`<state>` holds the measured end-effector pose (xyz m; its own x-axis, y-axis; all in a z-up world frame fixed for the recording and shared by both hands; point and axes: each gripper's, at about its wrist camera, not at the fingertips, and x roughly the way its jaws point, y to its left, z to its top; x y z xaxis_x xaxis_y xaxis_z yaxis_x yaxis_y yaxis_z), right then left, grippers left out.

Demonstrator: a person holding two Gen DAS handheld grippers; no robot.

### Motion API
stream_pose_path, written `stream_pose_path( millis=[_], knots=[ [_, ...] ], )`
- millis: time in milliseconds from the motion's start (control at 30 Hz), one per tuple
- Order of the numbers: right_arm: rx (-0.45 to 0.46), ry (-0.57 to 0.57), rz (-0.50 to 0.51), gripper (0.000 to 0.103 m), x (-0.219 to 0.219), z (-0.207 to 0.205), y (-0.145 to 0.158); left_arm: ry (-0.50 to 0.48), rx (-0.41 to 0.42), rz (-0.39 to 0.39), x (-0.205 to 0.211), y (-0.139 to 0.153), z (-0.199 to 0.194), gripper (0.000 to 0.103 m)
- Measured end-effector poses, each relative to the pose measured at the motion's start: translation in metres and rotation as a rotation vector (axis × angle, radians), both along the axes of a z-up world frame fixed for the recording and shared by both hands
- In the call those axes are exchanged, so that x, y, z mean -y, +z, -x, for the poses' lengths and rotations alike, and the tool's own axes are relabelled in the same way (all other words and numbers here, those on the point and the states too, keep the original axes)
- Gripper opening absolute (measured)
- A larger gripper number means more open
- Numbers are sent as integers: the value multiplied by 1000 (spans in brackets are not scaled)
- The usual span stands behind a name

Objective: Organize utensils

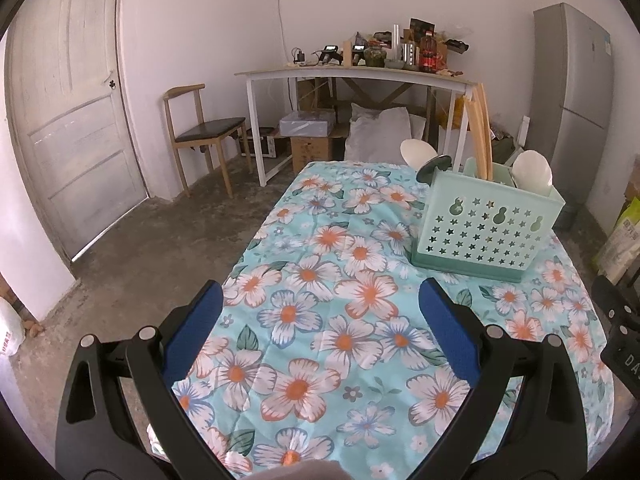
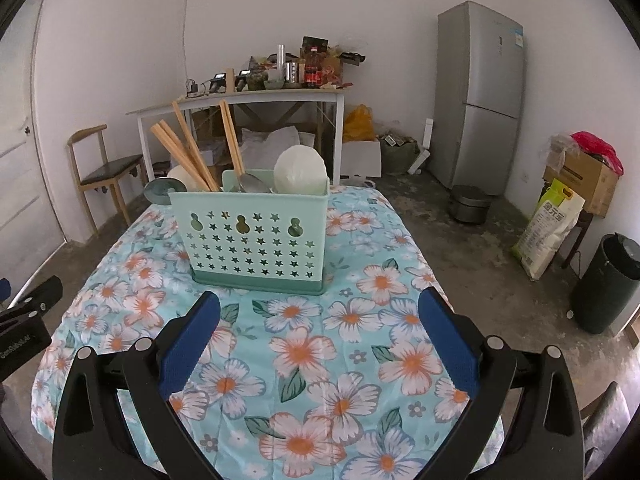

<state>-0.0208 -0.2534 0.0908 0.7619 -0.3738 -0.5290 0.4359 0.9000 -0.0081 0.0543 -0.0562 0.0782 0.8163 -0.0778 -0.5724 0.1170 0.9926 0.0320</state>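
Note:
A mint-green utensil caddy [image 1: 486, 226] [image 2: 256, 236] with star cut-outs stands upright on the floral tablecloth. It holds wooden chopsticks [image 2: 188, 156] [image 1: 482, 132], white spoons [image 2: 300, 170] [image 1: 532, 168] and a metal spoon [image 2: 252, 182]. A dark green spoon [image 2: 160, 191] [image 1: 432, 166] and another white spoon [image 1: 418, 152] show at its far side. My left gripper [image 1: 320, 300] is open and empty, left of the caddy. My right gripper [image 2: 320, 308] is open and empty, just in front of the caddy.
The table [image 1: 304, 320] [image 2: 360, 320] is covered in a blue floral cloth. Behind it stand a white desk [image 1: 360, 76] with clutter, a wooden chair [image 1: 200, 128], a fridge [image 2: 480, 96], a black bin [image 2: 604, 280] and boxes on the floor.

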Motion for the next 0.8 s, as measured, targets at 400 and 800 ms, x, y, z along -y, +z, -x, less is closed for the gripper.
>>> stream_pose_path(
  millis=[400, 800],
  knots=[
    [11, 5, -4, 96, 0, -1, 3, -21, 3, 4, 4, 3, -2, 95],
    [16, 1, -16, 96, 3, 1, 3, -54, -10, 4, 10, -1, 0, 95]
  ],
)
